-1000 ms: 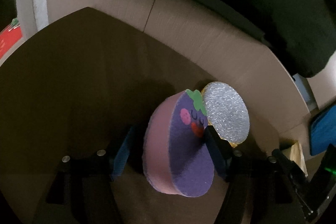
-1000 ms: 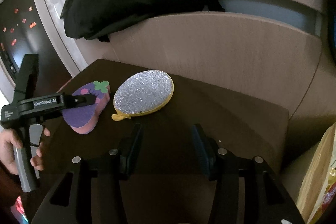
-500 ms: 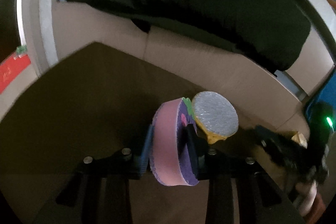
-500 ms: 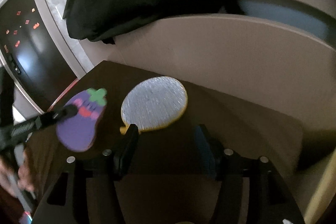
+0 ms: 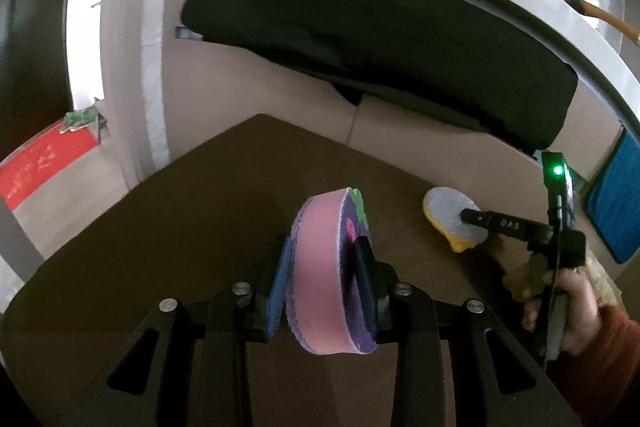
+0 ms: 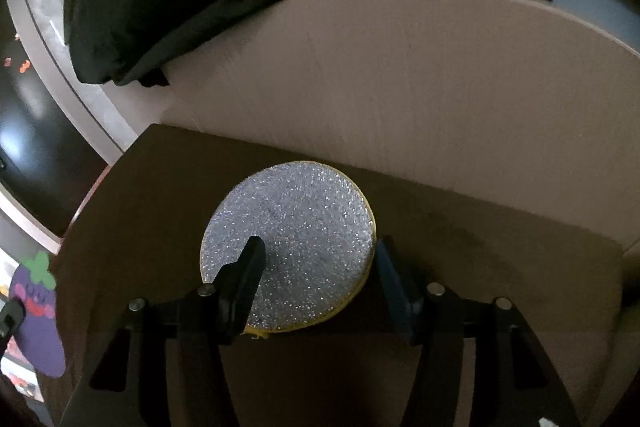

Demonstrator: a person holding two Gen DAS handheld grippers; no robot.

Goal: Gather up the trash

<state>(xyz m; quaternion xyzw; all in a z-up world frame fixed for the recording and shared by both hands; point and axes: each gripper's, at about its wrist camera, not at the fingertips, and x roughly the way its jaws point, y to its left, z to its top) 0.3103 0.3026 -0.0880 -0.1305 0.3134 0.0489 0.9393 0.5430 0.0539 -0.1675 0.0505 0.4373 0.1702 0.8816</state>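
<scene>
My left gripper [image 5: 323, 259] is shut on a pink and purple eggplant-shaped sponge [image 5: 320, 275] and holds it on edge above the dark brown table [image 5: 168, 227]. The sponge also shows at the left edge of the right wrist view [image 6: 34, 311]. A round yellow sponge with a glittery silver face [image 6: 292, 243] lies flat on the table. My right gripper [image 6: 318, 259] is open and low over it, its left finger over the silver face, its right finger at the sponge's right rim. The right gripper also shows in the left wrist view [image 5: 476, 217].
A black cloth [image 5: 380, 39] hangs over the beige panel [image 6: 420, 87] behind the table. A red mat [image 5: 36, 167] lies on the floor to the left. A blue object [image 5: 616, 203] stands at the far right.
My left gripper has lifted the eggplant sponge off the table and pulled it back to the left. My right gripper has moved forward over the round silver sponge.
</scene>
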